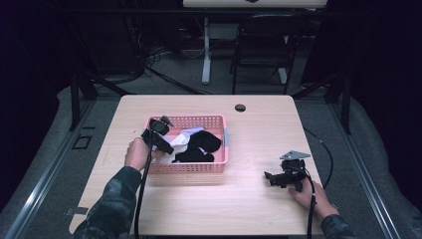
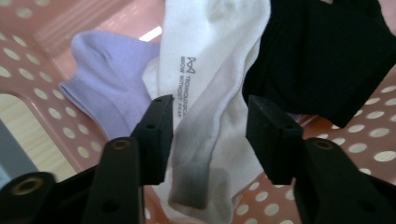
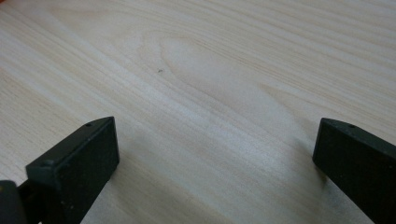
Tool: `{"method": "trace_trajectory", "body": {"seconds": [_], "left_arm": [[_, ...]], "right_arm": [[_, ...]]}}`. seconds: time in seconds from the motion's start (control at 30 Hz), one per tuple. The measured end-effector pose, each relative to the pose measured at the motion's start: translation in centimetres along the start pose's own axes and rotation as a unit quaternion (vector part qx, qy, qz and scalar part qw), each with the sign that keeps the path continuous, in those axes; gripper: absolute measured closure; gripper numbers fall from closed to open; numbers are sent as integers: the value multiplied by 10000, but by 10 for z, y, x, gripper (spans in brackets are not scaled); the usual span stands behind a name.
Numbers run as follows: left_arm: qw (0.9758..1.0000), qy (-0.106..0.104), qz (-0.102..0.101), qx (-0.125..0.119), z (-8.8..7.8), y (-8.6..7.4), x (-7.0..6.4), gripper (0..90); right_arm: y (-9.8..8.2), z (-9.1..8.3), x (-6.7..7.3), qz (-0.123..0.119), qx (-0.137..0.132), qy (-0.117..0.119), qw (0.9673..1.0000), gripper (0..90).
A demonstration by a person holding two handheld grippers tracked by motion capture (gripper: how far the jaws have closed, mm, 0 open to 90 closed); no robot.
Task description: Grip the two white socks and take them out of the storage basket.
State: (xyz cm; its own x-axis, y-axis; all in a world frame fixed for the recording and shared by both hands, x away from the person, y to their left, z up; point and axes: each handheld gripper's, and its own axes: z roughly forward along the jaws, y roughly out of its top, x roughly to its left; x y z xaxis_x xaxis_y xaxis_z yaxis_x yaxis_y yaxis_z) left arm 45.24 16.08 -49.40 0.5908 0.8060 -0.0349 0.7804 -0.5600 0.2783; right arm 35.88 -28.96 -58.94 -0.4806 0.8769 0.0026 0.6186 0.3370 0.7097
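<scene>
White sock [image 2: 210,93] between part-open left gripper [image 2: 209,135], jaw touching

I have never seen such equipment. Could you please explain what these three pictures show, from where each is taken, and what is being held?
A person sits at a wooden table holding a hand tool with two black fingers in each hand. The high view looks down from above; each other picture comes from a camera on one tool. The left gripper reaches into a pink basket of socks; a white sock lies between its fingers, which do not yet pinch it. Beside it lie a purple sock and a black sock. The right gripper rests open over bare table.
</scene>
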Motion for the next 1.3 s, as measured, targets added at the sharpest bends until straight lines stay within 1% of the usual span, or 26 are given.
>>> {"method": "trace_trajectory", "body": {"seconds": [0.03,0.07,0.1,0.13,0.17,0.23,0.3,0.4,0.57,0.6,0.63,0.73,0.93,1.0,1.1,1.13,1.2,1.23,1.3], "left_arm": [[10000,-2,-37,41,1,0,2,628],[10000,-2,-37,41,1,0,2,682],[10000,3,-46,26,1,-1,2,682],[10000,0,-41,18,1,-1,3,729],[10000,-28,-68,-39,0,-2,5,801],[9999,-27,-64,-77,-1,-4,6,840],[9999,-31,-33,-105,-3,-4,6,848],[9997,-31,-10,-251,-10,-5,5,859],[9992,55,13,-390,-19,-5,5,866],[9988,32,-3,-487,-22,-4,4,867],[9986,60,7,-518,-23,-4,3,867],[9983,77,51,-575,-26,-5,0,867],[9978,122,76,-644,-33,-7,-1,867],[9975,80,80,-704,-39,-6,1,867],[9969,114,112,-772,-47,-3,0,867],[9963,145,124,-833,-51,-3,0,867],[9959,143,122,-886,-55,-3,-1,867],[9957,167,147,-899,-57,-3,-1,868],[9954,181,135,-926,-61,-3,0,868]], "right_arm": [[0,0,0,0,2,1,10000,0],[0,0,0,-1,1,0,10000,0],[0,0,0,-1,1,0,10000,0],[0,0,0,0,1,1,10000,0],[0,0,0,0,2,2,10000,0],[0,0,0,-1,0,4,10000,0],[0,0,0,1,6,3,10000,0],[0,0,-1,-21,0,21,10000,0],[0,0,-1,-24,1,22,10000,0],[0,0,-1,-24,0,24,10000,0],[0,0,-1,-25,2,24,10000,0],[0,0,-1,-24,0,24,10000,0],[0,0,-1,-24,1,20,10000,0],[0,0,-1,-24,-1,23,10000,0],[0,0,-1,-27,-1,22,10000,0],[0,0,-1,-25,4,28,10000,0],[0,1,-1,-26,-12,34,10000,0],[0,0,-1,-29,-5,40,10000,0],[0,0,-1,-29,-6,40,10000,0]]}}
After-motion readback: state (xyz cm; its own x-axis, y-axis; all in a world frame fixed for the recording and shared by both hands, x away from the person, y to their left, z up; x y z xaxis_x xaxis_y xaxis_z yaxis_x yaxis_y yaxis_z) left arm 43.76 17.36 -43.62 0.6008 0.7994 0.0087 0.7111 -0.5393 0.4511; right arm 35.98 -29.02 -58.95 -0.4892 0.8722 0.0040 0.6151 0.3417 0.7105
